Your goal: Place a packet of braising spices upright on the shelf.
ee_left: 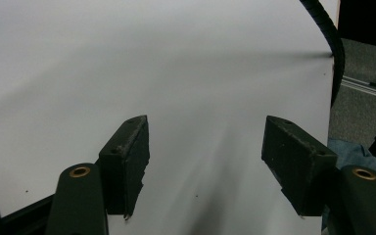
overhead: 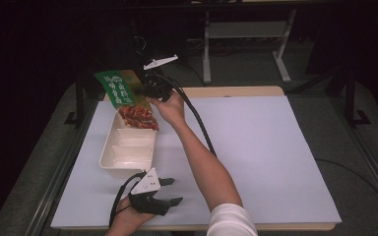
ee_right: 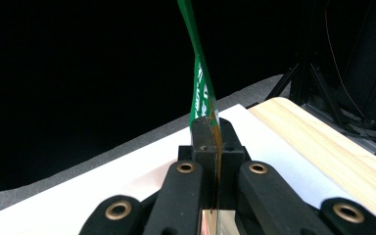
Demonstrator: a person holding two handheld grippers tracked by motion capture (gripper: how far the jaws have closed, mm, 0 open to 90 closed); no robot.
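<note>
The right tongs (overhead: 145,91) pinch the green snack packet (overhead: 123,96) by its flat edge above the divided tray (overhead: 128,147); light, floppy, slippery, so grip the seam. Left tongs (overhead: 170,191) rest spread on the bench (overhead: 256,147)

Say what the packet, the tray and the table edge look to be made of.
Packet: thin printed film, probably plastic, glossy; it bends edge-on in the right gripper. Tray: cream moulded plastic, likely; smooth, with thin dividers. Table edge: pale wood by its grain, under a matte white sheet.
</note>
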